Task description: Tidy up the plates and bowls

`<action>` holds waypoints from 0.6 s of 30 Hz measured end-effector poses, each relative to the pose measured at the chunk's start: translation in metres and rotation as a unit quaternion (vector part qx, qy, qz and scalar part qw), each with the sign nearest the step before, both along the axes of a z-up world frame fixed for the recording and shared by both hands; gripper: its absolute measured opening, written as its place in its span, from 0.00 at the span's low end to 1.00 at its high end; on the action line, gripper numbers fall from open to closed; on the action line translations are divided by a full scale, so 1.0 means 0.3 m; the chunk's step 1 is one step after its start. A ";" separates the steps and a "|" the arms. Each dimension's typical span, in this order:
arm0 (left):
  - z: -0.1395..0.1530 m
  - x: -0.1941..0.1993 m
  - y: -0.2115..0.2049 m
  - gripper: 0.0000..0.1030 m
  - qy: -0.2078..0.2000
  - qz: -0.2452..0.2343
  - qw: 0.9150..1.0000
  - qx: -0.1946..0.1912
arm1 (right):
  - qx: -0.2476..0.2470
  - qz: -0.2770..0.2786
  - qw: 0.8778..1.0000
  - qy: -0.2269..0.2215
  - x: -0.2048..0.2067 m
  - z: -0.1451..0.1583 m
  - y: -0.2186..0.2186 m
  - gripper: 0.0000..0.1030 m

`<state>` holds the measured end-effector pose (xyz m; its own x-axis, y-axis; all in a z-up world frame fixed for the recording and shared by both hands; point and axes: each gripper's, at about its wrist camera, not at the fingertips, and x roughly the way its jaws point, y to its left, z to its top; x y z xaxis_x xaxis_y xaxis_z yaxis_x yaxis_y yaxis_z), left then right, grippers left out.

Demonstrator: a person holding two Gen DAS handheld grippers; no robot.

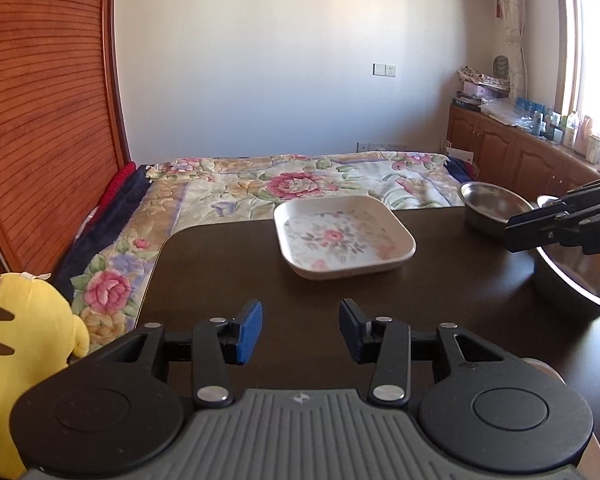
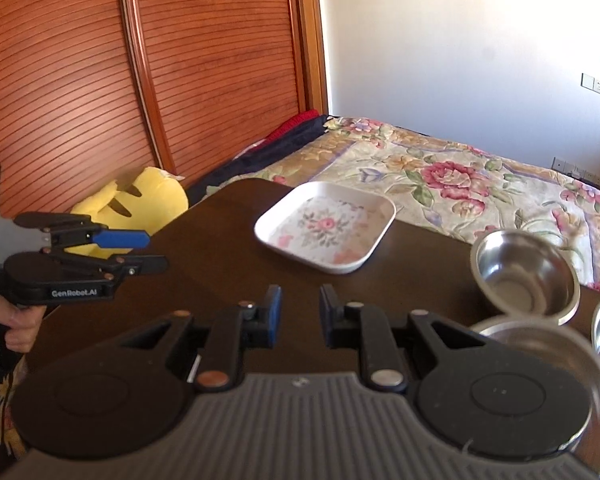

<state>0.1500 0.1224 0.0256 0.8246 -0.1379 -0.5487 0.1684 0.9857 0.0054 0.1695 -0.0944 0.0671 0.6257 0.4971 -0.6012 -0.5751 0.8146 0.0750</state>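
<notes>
A floral plate [image 1: 345, 236] sits mid-desk [image 1: 228, 272], steel bowls [image 2: 526, 274] just right of it, left gripper [image 1: 301, 330] fingers parted and empty, right gripper [image 2: 300, 314] fingers narrowly apart, also empty; a careless reach for the plate could knock those bowls.

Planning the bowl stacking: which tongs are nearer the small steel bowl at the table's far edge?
Right. The right tongs hover just beside the small steel bowl; the left tongs hang across the table, beyond the floral square plate.
</notes>
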 end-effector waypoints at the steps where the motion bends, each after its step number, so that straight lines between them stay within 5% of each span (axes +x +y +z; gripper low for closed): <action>1: 0.001 0.019 0.004 0.48 0.001 -0.001 1.000 -0.003 | -0.001 0.000 1.000 0.002 0.021 0.002 0.006 0.21; 6: 0.007 0.120 0.016 0.56 0.003 -0.003 1.000 -0.008 | -0.006 -0.010 1.000 0.017 0.131 -0.002 0.028 0.28; 18: -0.022 0.335 0.014 0.59 0.026 -0.018 0.999 -0.030 | -0.002 -0.035 0.997 0.074 0.351 -0.063 0.054 0.41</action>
